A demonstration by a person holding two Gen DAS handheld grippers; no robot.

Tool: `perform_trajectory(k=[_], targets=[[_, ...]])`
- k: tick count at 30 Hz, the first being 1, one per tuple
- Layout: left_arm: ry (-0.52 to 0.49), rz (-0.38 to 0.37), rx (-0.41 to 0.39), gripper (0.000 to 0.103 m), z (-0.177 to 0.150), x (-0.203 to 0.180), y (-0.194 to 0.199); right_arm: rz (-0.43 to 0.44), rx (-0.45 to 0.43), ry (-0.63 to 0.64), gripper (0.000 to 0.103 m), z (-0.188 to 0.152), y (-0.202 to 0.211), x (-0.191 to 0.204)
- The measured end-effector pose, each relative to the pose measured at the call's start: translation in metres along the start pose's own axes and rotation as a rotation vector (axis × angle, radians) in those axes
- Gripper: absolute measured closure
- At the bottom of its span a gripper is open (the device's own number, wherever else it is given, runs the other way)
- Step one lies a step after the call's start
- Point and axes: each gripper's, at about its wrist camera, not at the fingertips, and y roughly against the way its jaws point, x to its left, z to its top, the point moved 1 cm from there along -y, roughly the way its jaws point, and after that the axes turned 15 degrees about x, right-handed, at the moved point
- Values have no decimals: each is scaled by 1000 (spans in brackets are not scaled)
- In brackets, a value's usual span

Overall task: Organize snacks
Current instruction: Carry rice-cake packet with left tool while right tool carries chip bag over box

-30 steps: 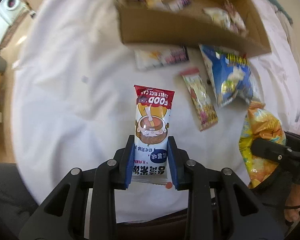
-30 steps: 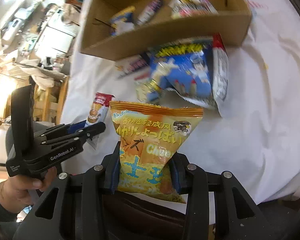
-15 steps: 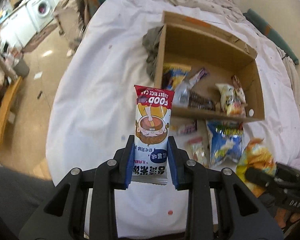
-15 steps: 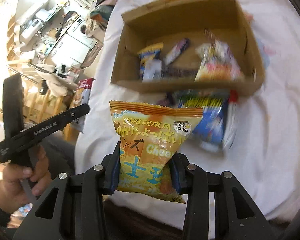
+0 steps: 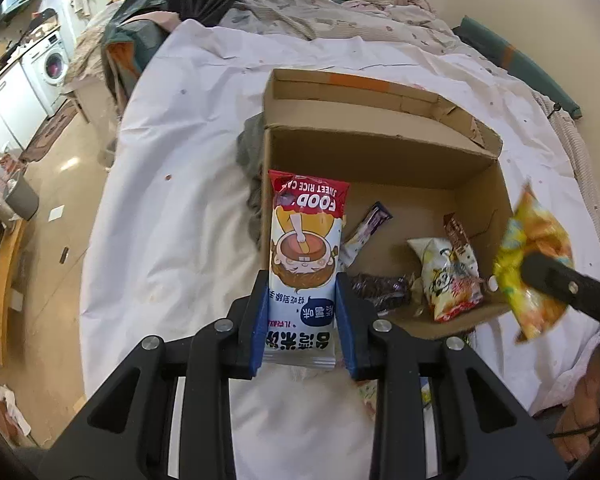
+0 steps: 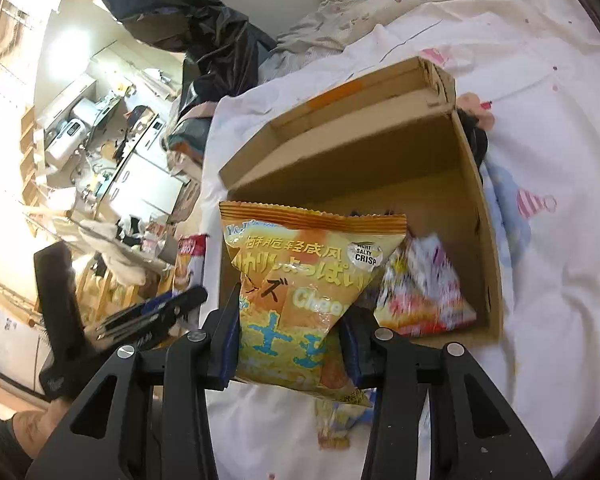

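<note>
Left wrist: left gripper (image 5: pixel 302 320) clamps rice-cake packet (image 5: pixel 304 264) low; right gripper (image 6: pixel 290 344) pinches chip bag (image 6: pixel 300 292). Both light, crushable.

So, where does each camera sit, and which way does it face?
Left wrist: on the left gripper, facing down at the box; its fingers grip the rice cake pack; the right gripper shows at right.
Right wrist: on the right gripper, facing the box; its fingers grip the chips bag; the left gripper shows at left.
Shared: box, both packs, both grippers.
</note>
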Motion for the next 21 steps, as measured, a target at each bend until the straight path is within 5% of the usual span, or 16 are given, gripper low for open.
perform_trajectory(k=[7,21], targets=[[5,-58,2,76,17,-3,-23,31,96,-81,60,23,-38,-24],[-32,-42,-1,76,24,-11,-47,-143,184,-63,58,31,-88,-24]])
